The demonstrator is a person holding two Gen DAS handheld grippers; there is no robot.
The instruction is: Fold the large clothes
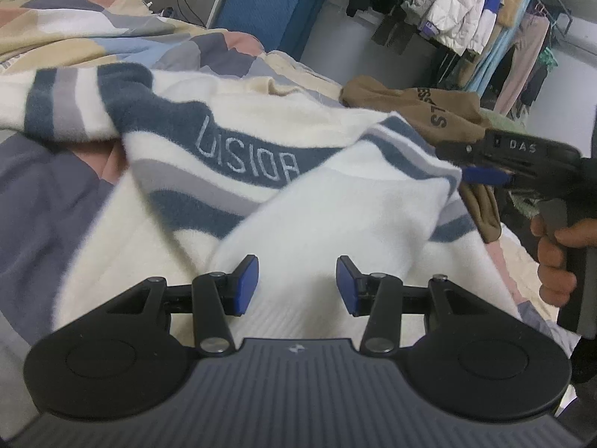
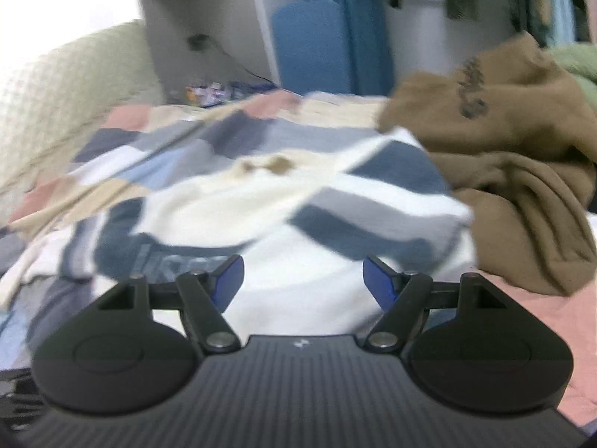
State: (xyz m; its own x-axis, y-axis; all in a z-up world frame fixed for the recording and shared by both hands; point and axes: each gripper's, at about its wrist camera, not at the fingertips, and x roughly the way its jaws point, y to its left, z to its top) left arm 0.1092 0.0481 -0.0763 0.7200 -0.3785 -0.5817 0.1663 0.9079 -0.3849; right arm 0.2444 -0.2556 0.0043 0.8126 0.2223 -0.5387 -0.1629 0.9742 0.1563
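Sweater [image 1: 298, 194], white with blue stripes, is lying on the bed [image 1: 56, 171] for folding. Left hand-held gripper [image 1: 297, 285] is hovering over it, spread, pinching nothing. From the right view, the right hand-held gripper [image 2: 303, 285] is spread too, empty, probably readying another fold.

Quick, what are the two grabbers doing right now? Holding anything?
Left gripper: open, holding nothing, over the sweater.
Right gripper: open, holding nothing.
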